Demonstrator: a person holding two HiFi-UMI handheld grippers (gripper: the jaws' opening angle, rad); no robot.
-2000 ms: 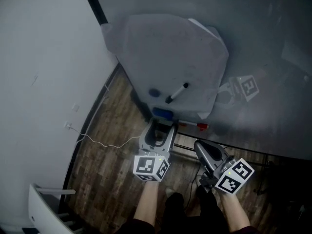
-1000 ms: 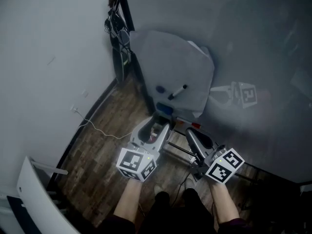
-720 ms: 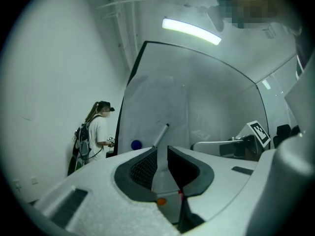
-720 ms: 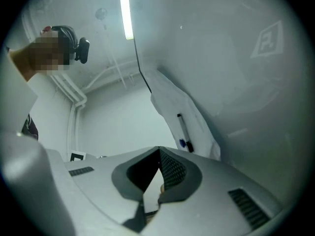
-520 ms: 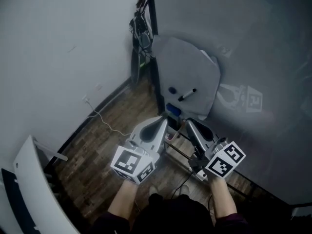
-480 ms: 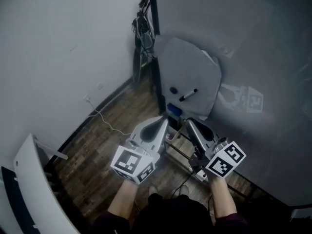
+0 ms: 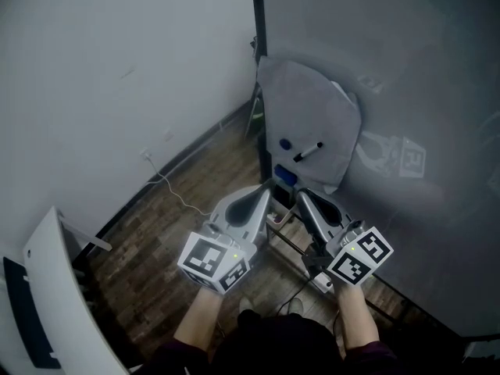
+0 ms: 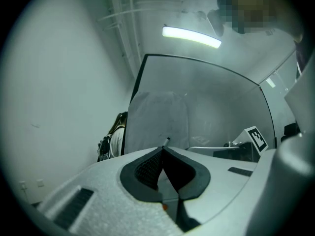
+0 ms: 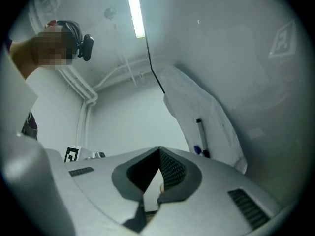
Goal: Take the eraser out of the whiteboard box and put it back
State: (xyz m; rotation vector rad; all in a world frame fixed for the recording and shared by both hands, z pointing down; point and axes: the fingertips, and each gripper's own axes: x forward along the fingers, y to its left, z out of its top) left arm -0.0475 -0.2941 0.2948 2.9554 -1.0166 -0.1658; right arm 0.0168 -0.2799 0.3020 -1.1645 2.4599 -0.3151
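A blue block [image 7: 285, 175], perhaps the eraser, sits at the whiteboard's [image 7: 391, 69] lower edge, under a white sheet [image 7: 312, 108]. The sheet carries a black marker [image 7: 308, 151] and a blue round magnet [image 7: 285, 144]. I cannot make out a box. My left gripper [image 7: 266, 187] is just below the blue block, shut and empty, its tips meeting [image 8: 165, 146]. My right gripper [image 7: 299, 196] is beside it, also shut with nothing held [image 9: 159, 149]. The right gripper view shows the sheet [image 9: 197, 107], the marker [image 9: 199, 132] and the magnet [image 9: 197, 150] ahead.
A white wall runs along the left, with a cable [image 7: 168, 186] trailing over the wooden floor [image 7: 156, 248]. A white panel [image 7: 47, 287] leans at the bottom left. The board's black frame post [image 7: 256, 14] stands in the corner. The stand's bars [image 7: 293, 244] run below the grippers.
The left gripper's jaws stood apart a second ago and are now together with nothing between them. Both grippers have come up closer to the board's lower edge.
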